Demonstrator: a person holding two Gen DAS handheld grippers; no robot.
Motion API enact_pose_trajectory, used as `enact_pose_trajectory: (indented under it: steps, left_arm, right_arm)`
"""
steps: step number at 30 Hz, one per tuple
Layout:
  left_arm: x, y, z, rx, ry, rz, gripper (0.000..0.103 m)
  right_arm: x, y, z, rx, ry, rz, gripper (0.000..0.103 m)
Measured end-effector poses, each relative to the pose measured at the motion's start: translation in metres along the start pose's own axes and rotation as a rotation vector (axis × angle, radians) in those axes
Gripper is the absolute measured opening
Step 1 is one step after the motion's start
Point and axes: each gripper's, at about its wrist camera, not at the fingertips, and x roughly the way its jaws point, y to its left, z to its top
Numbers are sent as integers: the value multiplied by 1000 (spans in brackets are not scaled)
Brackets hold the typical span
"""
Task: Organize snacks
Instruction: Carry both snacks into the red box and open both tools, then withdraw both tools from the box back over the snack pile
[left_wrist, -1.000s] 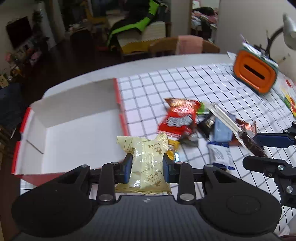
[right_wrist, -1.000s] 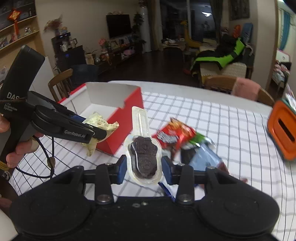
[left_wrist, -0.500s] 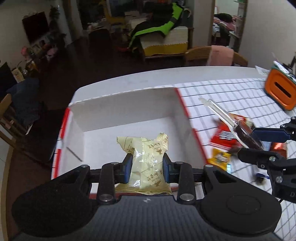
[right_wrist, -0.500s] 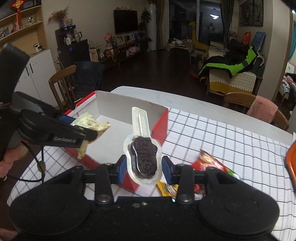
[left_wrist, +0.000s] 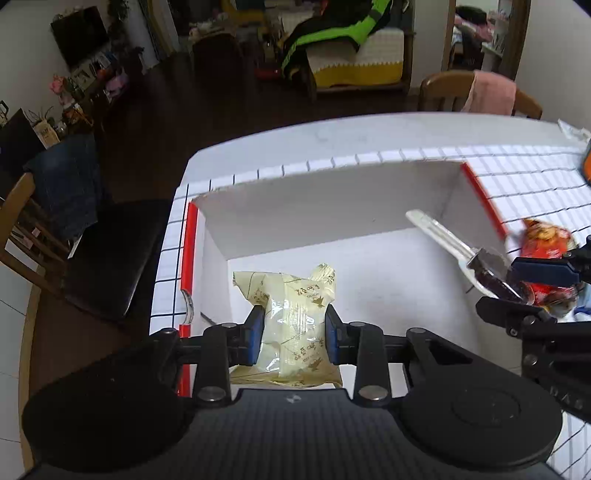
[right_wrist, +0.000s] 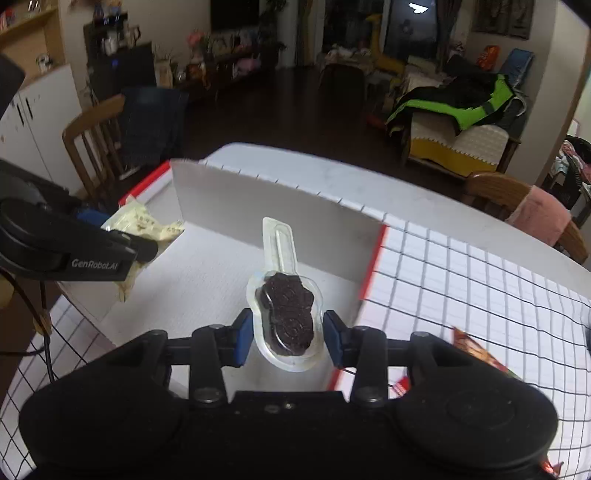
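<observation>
Two snacks hang over the white box (left_wrist: 369, 280). My left claw (left_wrist: 293, 334) pinches a yellow packet (left_wrist: 291, 325). My right claw (right_wrist: 288, 338) clamps a chocolate lolly (right_wrist: 288, 317) near the box's right wall.

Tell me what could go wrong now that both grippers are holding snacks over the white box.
The left gripper and right gripper are close together above the box, so they might bump on release. The chocolate lollipop pack is long; dropped near the red edge, it could land half outside. The yellow pastry packet may crush if squeezed.
</observation>
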Motion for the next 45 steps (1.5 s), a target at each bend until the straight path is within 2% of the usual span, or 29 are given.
enact_pose_trajectory:
  steps: [3, 5, 6, 8, 17, 19, 22, 25, 31, 34, 38, 41, 45]
  left_arm:
    - [13, 3, -1, 17, 20, 8, 32]
    - [22, 4, -1, 32, 34, 5, 32]
    - [25, 3, -1, 45, 43, 1, 32]
    - [31, 0, -2, 70, 61, 7, 32]
    - [35, -9, -1, 139, 78, -2, 33]
    - [35, -9, 0, 137, 85, -8, 33]
    - [34, -8, 0, 127, 89, -17, 33]
    - [32, -6, -2, 109, 90, -36, 42]
    - [20, -11, -8, 98, 74, -47, 47]
    - [8, -14, -10, 85, 49, -51, 55]
    - [-8, -21, -13, 67, 18, -51, 57]
    - [-22, -28, -16, 57, -13, -53, 62]
    - [-42, -40, -18, 45, -55, -53, 66]
  right_arm:
    - [17, 9, 3, -19, 34, 0, 38]
    - [28, 13, 5, -26, 62, 6, 22]
    - [32, 15, 5, -24, 75, 13, 19]
    - [43, 19, 3, -22, 122, 35, 18]
    - [45, 17, -6, 2, 160, 44, 20]
    - [44, 17, -3, 22, 152, 47, 25]
    - [40, 12, -1, 49, 138, 60, 26]
    - [32, 7, -1, 70, 120, 77, 28]
    - [19, 1, -3, 113, 94, 105, 31]
    - [9, -1, -5, 118, 75, 113, 34]
    - [-7, -6, -7, 134, 52, 140, 35]
    - [-22, -13, -10, 148, 27, 155, 38]
    - [-42, -24, -15, 160, -19, 172, 61]
